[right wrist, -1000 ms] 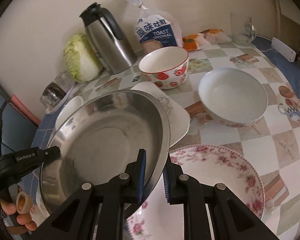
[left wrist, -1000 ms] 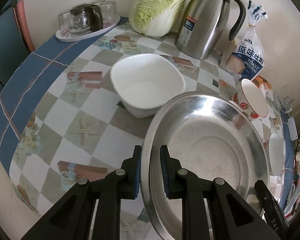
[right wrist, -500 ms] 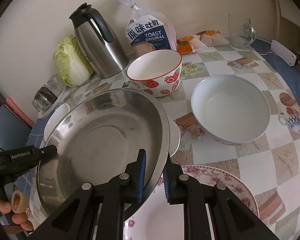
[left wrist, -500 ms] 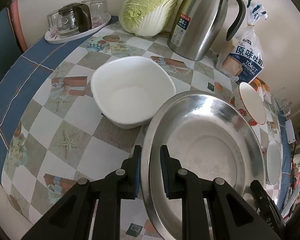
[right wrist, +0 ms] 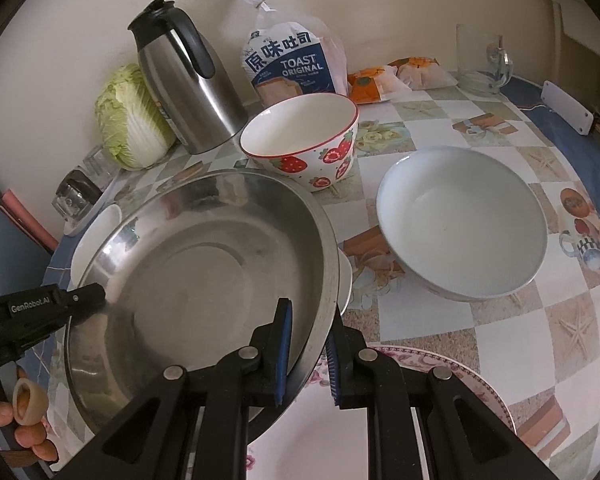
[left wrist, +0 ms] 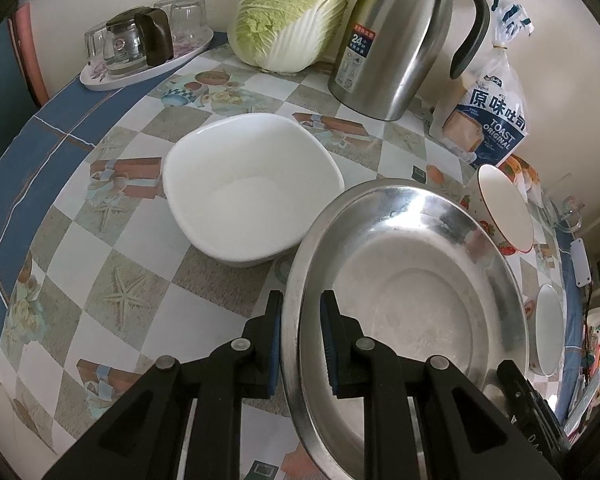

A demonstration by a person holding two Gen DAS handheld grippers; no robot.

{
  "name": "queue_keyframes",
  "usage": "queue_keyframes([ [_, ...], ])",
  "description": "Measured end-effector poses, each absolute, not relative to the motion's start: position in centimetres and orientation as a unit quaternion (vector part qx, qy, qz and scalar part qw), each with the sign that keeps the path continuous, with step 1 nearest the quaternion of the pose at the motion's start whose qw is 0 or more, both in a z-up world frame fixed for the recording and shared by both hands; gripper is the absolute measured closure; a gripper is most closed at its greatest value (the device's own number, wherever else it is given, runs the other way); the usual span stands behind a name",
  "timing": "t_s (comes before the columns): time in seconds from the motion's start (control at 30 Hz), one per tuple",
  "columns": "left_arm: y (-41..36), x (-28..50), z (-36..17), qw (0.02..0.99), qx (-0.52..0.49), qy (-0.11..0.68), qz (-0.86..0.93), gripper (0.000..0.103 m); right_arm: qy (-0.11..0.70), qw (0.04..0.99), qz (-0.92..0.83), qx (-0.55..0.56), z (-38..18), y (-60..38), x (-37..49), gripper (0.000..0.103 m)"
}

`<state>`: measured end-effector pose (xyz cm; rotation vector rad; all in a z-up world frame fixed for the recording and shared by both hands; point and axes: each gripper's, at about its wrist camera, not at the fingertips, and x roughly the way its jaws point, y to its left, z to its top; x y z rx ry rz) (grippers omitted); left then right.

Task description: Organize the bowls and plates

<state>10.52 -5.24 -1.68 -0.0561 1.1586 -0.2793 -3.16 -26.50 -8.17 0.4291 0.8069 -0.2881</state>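
Left wrist view: left gripper (left wrist: 300, 338) clamps the steel basin (left wrist: 412, 304) rim, held above the white dish (left wrist: 252, 188). Right gripper (right wrist: 308, 354) pinches its opposite rim, over the floral plate (right wrist: 440, 364).

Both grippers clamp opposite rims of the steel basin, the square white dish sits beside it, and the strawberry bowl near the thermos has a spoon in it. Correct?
Not quite: the strawberry bowl is empty, as the right wrist view shows. The rest holds: the left gripper and right gripper have their jaws on opposite rims of the steel basin, with the square white dish beside it.
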Motion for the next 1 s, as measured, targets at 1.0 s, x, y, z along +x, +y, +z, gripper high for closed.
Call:
queue_keyframes([
  [1.0, -5.1, 10.9, -2.9, 0.812, -0.028, 0.565, -0.144, 0.084, 0.391, 0.887, -0.154, 0.193, -8.1, -26.4, -2.9, 0.086],
])
